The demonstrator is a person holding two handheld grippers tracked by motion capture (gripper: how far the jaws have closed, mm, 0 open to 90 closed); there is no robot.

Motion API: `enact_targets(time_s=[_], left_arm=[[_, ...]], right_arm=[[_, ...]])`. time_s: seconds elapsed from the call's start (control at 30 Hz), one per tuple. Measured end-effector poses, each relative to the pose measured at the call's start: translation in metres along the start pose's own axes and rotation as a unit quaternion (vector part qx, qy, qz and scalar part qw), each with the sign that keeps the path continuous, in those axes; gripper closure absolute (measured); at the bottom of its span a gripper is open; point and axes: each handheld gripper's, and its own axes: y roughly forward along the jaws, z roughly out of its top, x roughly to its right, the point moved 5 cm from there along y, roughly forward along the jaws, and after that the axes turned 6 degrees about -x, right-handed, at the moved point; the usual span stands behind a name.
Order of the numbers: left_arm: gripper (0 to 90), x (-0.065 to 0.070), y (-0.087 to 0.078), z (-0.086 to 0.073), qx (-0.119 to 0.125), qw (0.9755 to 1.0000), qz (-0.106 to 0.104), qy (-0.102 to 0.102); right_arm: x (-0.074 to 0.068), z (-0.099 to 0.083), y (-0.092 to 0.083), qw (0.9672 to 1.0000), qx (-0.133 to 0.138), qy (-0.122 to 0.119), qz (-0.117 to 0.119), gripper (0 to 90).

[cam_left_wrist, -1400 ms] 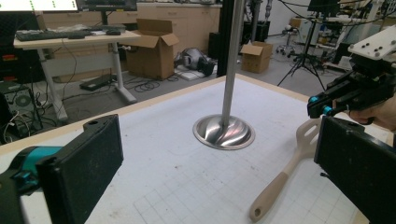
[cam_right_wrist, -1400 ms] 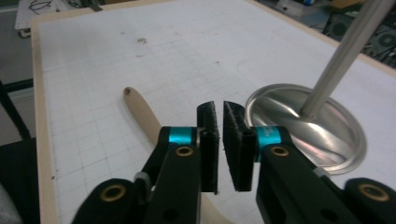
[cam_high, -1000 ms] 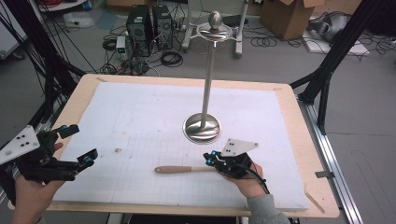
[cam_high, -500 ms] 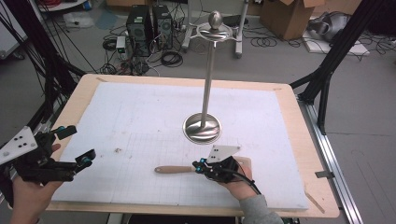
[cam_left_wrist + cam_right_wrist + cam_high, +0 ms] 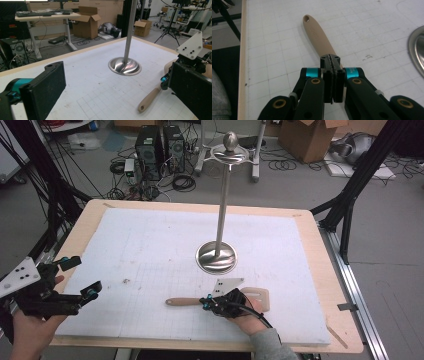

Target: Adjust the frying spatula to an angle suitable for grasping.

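Note:
A wooden spatula [image 5: 182, 301] lies flat on the white grid mat, its handle pointing left and its blade [image 5: 260, 297] beside my right hand. My right gripper [image 5: 206, 302] hovers low over the handle, jaws shut together with nothing between them. In the right gripper view the handle [image 5: 315, 35] runs out from under the shut tips [image 5: 330, 60]. My left gripper [image 5: 82, 277] is held open at the table's left near corner, well away from the spatula. In the left gripper view its jaws [image 5: 117, 90] stand wide, and between them I see the spatula handle [image 5: 148, 100].
A steel stand [image 5: 216, 256] with a round base and a tall pole rises mid-table, just beyond the spatula; its base [image 5: 124, 66] gleams in the left gripper view. The mat [image 5: 150, 245] lies on a wooden tabletop [image 5: 345, 320]. Computers, cables and boxes crowd the floor behind.
My right gripper has moved left along the spatula and sunk lower, from over the blade end to over the handle. The left gripper has stayed put.

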Motion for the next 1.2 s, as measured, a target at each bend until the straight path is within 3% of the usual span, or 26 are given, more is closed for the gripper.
enact_targets(time_s=[0.23, 0.6, 0.83, 1.2], left_arm=[[1.8, -0.001, -0.003, -0.001, 0.001, 1.0, 0.004, -0.003], [1.8, -0.002, -0.008, -0.004, 0.0, 0.9999, 0.01, -0.005], [1.8, -0.003, -0.008, -0.005, -0.002, 0.9999, 0.013, -0.007], [1.8, -0.003, -0.007, -0.007, -0.004, 0.9999, 0.014, -0.008]], right_arm=[[-0.003, 0.001, 0.01, 0.9999, -0.009, -0.011, 0.008, 90.0], [0.0, 0.001, 0.022, 0.9997, -0.021, -0.004, 0.013, 90.0], [0.002, 0.002, 0.023, 0.9996, -0.015, 0.015, 0.017, 90.0], [0.005, 0.002, 0.024, 0.9995, -0.011, 0.026, 0.016, 90.0]])
